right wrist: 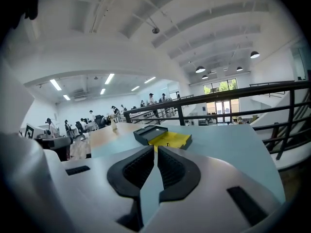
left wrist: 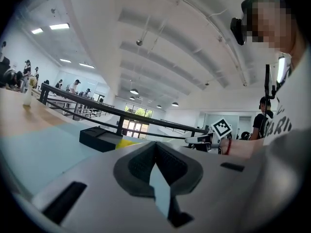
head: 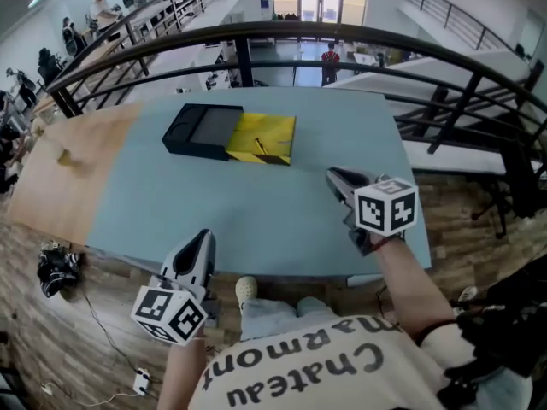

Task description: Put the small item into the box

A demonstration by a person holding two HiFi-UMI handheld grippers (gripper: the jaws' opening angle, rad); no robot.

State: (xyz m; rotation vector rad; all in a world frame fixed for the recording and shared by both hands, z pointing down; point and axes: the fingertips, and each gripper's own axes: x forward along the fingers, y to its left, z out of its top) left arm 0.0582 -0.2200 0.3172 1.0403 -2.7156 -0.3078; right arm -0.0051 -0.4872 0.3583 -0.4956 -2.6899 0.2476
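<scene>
Head view: the box [head: 202, 131] lies black and flat on the desk [head: 214, 212], with a yellow tray [head: 261, 137] joined to its right end. The small item [head: 259, 148] shows as a dark sliver on that tray. Its long axis seems slanted across the tray, but it is too small to tell which end leads. Left tongs [head: 203, 237] and right tongs [head: 335, 176] hang well short of the box.

Left gripper view: the tongs [left wrist: 155, 147] are clenched and hold nothing.

Right gripper view: the tongs [right wrist: 156, 149] are drawn together to a slit, bare, and aimed at the tray.

Judgement: the scene fits an item awaiting pickup or one already delivered. Any approach to the box should avoid nudging the tray.
</scene>
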